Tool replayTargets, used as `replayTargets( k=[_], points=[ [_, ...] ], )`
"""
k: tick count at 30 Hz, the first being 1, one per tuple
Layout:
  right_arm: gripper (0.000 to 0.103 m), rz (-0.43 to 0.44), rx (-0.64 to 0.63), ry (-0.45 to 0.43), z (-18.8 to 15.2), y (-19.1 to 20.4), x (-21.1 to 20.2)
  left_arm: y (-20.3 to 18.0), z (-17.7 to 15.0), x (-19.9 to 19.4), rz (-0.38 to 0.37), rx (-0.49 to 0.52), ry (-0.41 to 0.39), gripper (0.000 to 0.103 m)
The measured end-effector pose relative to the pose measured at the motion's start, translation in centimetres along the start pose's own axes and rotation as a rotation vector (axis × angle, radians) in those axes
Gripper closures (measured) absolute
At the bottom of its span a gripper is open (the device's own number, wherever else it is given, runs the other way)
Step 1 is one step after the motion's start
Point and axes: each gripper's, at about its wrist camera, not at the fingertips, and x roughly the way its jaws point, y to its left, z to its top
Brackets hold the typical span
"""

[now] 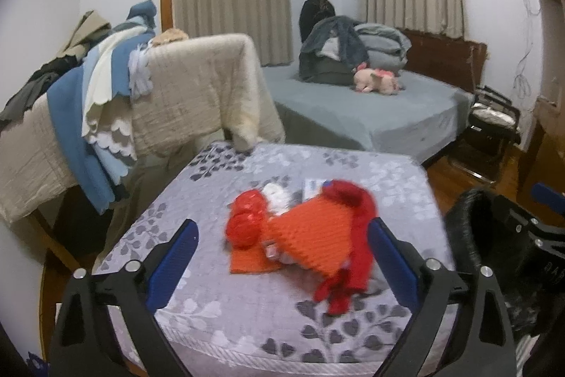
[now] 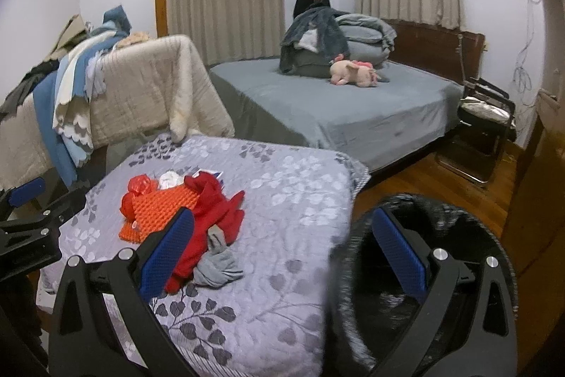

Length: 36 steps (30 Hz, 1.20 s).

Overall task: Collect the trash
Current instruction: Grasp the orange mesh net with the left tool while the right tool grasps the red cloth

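Soft litter on the table, both tools empty

Blue pads of the left tool (image 1: 282,246) stand wide apart with nothing between them, framing the heap from just short of it. The right tool (image 2: 282,249) is spread the same way and also empty, its right finger over the mouth of a black bag (image 2: 438,292) beside the table (image 2: 282,200).

From where I stand the trash pile (image 1: 303,228) looks light and limp: an orange honeycomb paper piece (image 1: 314,232), crinkly red foil balls (image 1: 247,218), a red cloth (image 2: 212,214), and a grey rag (image 2: 217,265). Nothing seems fragile. The foil may slip and crush, so pinch a bunched fold rather than a flat face. Something white (image 1: 277,195) and a card behind are blurred; I cannot name them. All of it sits mid-table on the leaf-print cover.
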Motion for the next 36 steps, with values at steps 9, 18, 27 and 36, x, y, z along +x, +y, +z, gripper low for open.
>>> replayTargets(
  k=[9, 18, 27, 36],
  points=[
    [0.022, 0.058, -0.041, 0.081, -0.3, 3.9, 7.2, 3.4, -1.0, 4.9, 0.036, -0.022, 0.056, 0.012],
    [0.033, 0.122, -0.078, 0.145, 0.0, 6.8, 12.8, 4.5, -0.7, 8.7, 0.017, -0.028, 0.093, 0.019],
    [0.068, 0.213, -0.091, 0.228, -0.6, 7.9, 16.0, 4.7, -0.7, 10.8, 0.011, -0.024, 0.102, 0.020],
    [0.098, 0.267, -0.083, 0.212, -0.1, 7.8, 15.1, 4.2, -0.8, 11.4, -0.011, -0.014, 0.112, 0.020]
  ],
)
